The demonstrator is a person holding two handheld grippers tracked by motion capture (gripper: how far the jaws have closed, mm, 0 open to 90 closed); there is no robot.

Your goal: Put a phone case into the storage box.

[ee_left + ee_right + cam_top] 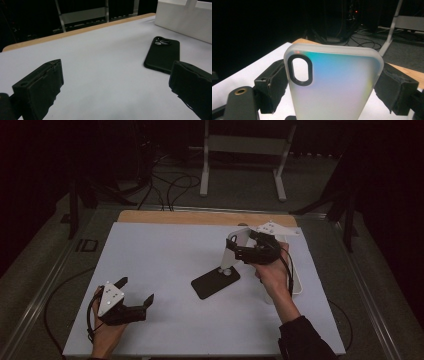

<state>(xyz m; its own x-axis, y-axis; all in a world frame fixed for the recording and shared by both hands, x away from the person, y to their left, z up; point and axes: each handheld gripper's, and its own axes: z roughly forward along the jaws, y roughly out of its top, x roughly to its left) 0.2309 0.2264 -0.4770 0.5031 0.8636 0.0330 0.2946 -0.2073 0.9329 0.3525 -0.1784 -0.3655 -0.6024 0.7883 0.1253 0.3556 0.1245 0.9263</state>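
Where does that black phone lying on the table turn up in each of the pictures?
High view: the black phone lies flat at mid-table, below the right gripper.
Left gripper view: upper right, its camera end pointing away.
Right gripper view: I cannot make it out there.
Shared landmark: the table's wooden far edge.

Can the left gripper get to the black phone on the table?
Probably yes. The left gripper is open and holds nothing, and only bare white table lies between it and the black phone. The right gripper holds a clear phone case up above the phone's far end.
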